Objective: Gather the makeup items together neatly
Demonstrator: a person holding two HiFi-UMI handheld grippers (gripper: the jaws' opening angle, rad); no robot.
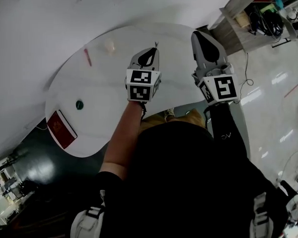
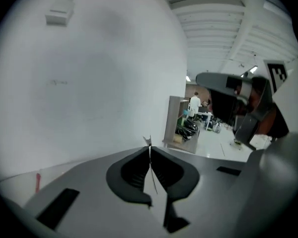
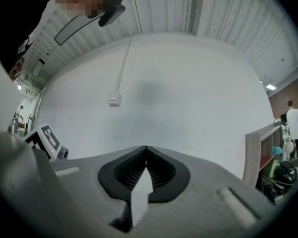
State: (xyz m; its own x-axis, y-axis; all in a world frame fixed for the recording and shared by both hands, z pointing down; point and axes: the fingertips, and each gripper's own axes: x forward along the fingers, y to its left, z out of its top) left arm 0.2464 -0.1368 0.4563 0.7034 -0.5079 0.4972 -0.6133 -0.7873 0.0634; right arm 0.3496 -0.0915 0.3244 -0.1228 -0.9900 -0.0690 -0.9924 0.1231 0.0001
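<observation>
On the white oval table [image 1: 104, 138] lie a thin red stick [image 1: 88, 57], a pale round item [image 1: 109, 46], a small dark green round item [image 1: 79, 104] and a red flat case [image 1: 62, 129] at the near left edge. My left gripper [image 1: 154, 48] hangs raised over the table's far right part, its jaws shut on a thin pale sliver [image 2: 147, 141] whose tip pokes out past the fingertips; what it is I cannot make out. The red stick [image 2: 38, 181] shows low at the left there. My right gripper [image 1: 198, 34] is shut with nothing in it [image 3: 146, 148] and faces the wall.
A white wall [image 1: 49, 19] runs close behind the table. Shelving with cables and boxes [image 1: 260, 14] stands at the far right over a glossy floor [image 1: 273, 98]. The person's body fills the lower middle of the head view.
</observation>
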